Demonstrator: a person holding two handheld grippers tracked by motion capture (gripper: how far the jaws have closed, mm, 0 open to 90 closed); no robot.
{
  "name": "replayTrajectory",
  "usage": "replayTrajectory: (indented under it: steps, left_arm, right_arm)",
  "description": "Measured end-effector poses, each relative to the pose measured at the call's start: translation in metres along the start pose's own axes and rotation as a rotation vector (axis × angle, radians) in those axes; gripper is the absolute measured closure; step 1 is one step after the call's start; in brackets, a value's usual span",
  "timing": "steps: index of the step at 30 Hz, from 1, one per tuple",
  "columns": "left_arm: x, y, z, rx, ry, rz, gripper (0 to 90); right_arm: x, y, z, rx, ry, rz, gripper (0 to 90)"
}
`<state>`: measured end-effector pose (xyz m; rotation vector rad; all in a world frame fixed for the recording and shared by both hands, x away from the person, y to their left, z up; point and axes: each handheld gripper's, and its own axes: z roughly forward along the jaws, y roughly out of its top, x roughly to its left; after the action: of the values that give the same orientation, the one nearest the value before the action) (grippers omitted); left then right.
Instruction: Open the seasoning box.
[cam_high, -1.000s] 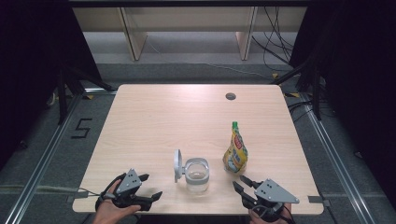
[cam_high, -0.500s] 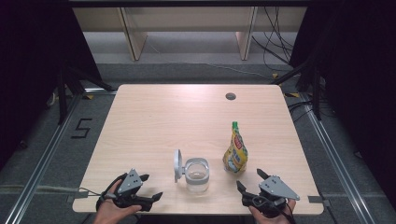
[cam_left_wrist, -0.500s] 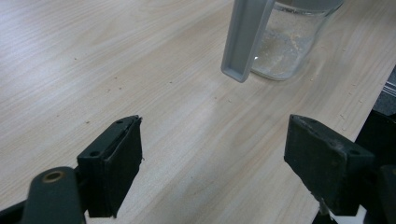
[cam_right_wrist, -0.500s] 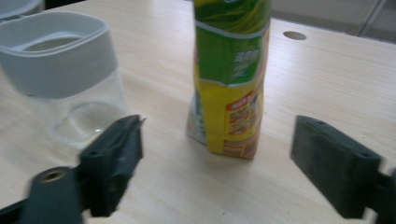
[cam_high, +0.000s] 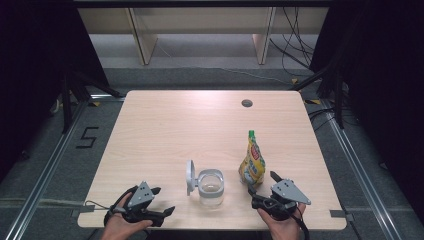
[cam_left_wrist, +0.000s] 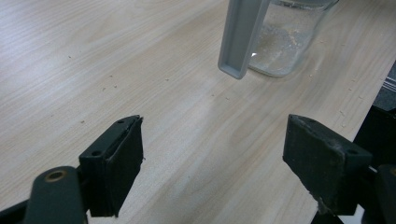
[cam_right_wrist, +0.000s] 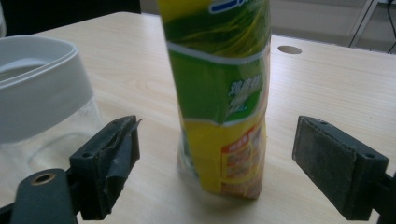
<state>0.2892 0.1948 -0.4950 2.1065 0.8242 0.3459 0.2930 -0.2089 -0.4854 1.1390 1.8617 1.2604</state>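
The right gripper (cam_high: 264, 190) has just opened its jaws wide and slid back from the pouch (cam_high: 252, 162), which now stands free beside the jar (cam_high: 210, 187), so it looks let go.

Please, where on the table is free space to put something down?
The far half of the table, up to the round hole, is bare. So is the left side beside the glass jar. Crowded: jar, yellow-green pouch and right gripper.

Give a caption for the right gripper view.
Open right tongs face an upright yellow-green pouch, clear jar alongside.
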Motion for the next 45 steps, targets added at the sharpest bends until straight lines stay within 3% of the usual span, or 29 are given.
replayTrajectory:
  steps: [3, 9, 10, 12, 15, 16, 18, 20, 22, 26, 27, 29, 33, 37, 39, 41, 43, 45]
  left_arm:
    - [0.0, 0.0, 0.0, -0.001, 0.005, -0.001, 19.4]
    - [-0.001, 0.0, 0.001, -0.024, 0.005, -0.021, 19.5]
    - [-0.001, 0.0, 0.0, -0.009, -0.005, -0.016, 19.4]
    - [0.0, 0.0, 0.0, -0.006, 0.001, 0.002, 19.4]
    - [-0.002, 0.0, 0.002, -0.025, -0.006, -0.026, 19.4]
    - [-0.002, 0.0, 0.001, -0.013, -0.008, -0.017, 19.4]
    - [-0.002, 0.0, 0.001, -0.012, -0.008, -0.015, 19.4]
    - [-0.001, 0.0, 0.001, -0.006, -0.014, -0.011, 19.5]
    - [0.0, -0.001, 0.001, -0.004, -0.003, 0.004, 19.5]
    - [0.0, 0.0, 0.001, -0.007, -0.005, 0.026, 19.5]
    - [0.001, 0.0, 0.001, -0.005, -0.007, 0.034, 19.6]
    - [-0.001, -0.001, 0.002, -0.015, -0.01, 0.003, 19.8]
    - [0.0, 0.0, 0.001, -0.013, -0.009, 0.036, 19.8]
    - [0.0, 0.0, -0.001, -0.002, -0.017, 0.036, 19.8]
    - [-0.002, 0.0, 0.001, -0.01, -0.028, -0.002, 19.8]
    - [-0.003, -0.001, 0.002, -0.025, -0.021, -0.006, 19.8]
    - [-0.001, 0.0, 0.001, -0.019, -0.015, 0.029, 19.8]
    - [-0.001, 0.0, 0.0, -0.012, -0.022, 0.028, 19.8]
  right_arm:
    - [0.002, 0.0, 0.008, -0.003, -0.001, 0.027, 15.8]
    - [0.006, -0.001, 0.024, -0.018, 0.009, 0.013, 16.4]
    - [0.007, -0.002, 0.025, -0.011, -0.001, 0.029, 16.7]
    - [0.007, -0.003, 0.03, -0.017, -0.015, 0.015, 17.3]
    - [0.008, -0.004, 0.035, -0.015, -0.025, 0.052, 18.8]
    - [0.006, -0.005, 0.038, -0.02, -0.008, 0.067, 19.2]
    - [0.007, -0.005, 0.04, -0.018, -0.031, 0.079, 20.9]
    - [0.004, -0.006, 0.045, -0.034, -0.048, 0.04, 21.3]
    - [0.006, -0.007, 0.046, -0.042, -0.052, 0.085, 22.5]
    - [0.006, -0.008, 0.049, -0.07, -0.066, 0.086, 25.2]
    - [0.007, -0.008, 0.048, -0.064, -0.075, 0.102, 25.3]
    - [0.007, -0.009, 0.051, -0.095, -0.065, 0.127, 25.6]
    - [0.005, -0.012, 0.055, -0.099, -0.072, 0.159, 27.5]
    - [0.003, -0.012, 0.057, -0.116, -0.088, 0.157, 29.1]
    - [0.003, -0.011, 0.058, -0.119, -0.078, 0.179, 29.1]
    - [0.001, -0.011, 0.059, -0.13, -0.079, 0.176, 28.1]
    - [0.002, -0.011, 0.059, -0.134, -0.084, 0.187, 28.1]
    - [0.001, -0.011, 0.061, -0.143, -0.097, 0.175, 28.2]
